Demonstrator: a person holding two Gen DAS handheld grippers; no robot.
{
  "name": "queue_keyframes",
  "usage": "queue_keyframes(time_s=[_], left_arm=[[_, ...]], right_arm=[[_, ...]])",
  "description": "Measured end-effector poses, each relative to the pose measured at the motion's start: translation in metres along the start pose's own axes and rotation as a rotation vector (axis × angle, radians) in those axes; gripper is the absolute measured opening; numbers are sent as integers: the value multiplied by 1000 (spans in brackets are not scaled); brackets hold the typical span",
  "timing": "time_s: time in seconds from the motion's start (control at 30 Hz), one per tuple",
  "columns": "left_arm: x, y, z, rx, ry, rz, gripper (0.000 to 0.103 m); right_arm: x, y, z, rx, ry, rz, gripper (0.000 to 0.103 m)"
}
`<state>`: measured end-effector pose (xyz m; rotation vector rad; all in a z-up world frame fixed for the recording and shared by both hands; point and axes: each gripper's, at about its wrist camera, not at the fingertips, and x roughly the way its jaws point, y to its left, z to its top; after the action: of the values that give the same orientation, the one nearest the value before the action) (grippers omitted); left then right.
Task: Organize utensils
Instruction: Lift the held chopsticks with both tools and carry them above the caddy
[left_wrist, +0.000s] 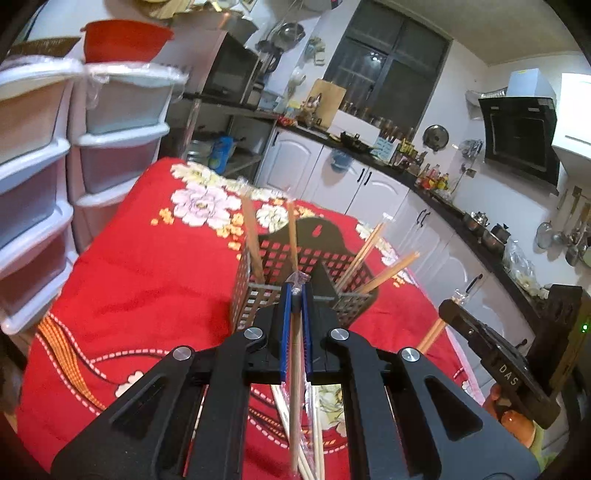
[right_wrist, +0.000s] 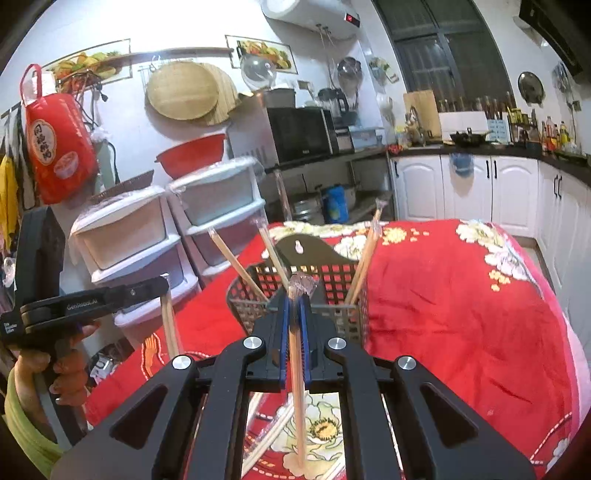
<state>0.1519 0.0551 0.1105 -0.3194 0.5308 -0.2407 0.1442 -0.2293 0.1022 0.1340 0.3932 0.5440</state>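
A black perforated utensil basket (left_wrist: 343, 306) (right_wrist: 336, 314) stands on the red flowered cloth (left_wrist: 147, 280) (right_wrist: 461, 314), with several wrapped wooden chopsticks (left_wrist: 253, 240) (right_wrist: 364, 258) leaning in it. My left gripper (left_wrist: 294, 291) is shut on a plastic-wrapped chopstick pair (left_wrist: 295, 387) that hangs down from its blue pads, just in front of the basket. My right gripper (right_wrist: 294, 295) is likewise shut on a wrapped chopstick pair (right_wrist: 297, 391), near the basket's front rim. More wrapped chopsticks (left_wrist: 314, 435) (right_wrist: 269, 435) lie on the cloth below both grippers. Each gripper shows in the other's view, the right one (left_wrist: 454, 304) and the left one (right_wrist: 162, 284).
White plastic drawer units (left_wrist: 44, 177) (right_wrist: 155, 236) stand by the table's left side, a red basin (left_wrist: 125, 38) on top. White cabinets (left_wrist: 369, 192) and a cluttered dark counter run behind and to the right. A person's hand (right_wrist: 62, 365) grips the left tool.
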Motion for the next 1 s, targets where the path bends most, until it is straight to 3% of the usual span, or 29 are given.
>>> queue_keyframes(time_s=[1.0], left_arm=[[-26,-41,79,100,-221,8,1]], right_arm=[[9,14,52,-83,-110,49,6]])
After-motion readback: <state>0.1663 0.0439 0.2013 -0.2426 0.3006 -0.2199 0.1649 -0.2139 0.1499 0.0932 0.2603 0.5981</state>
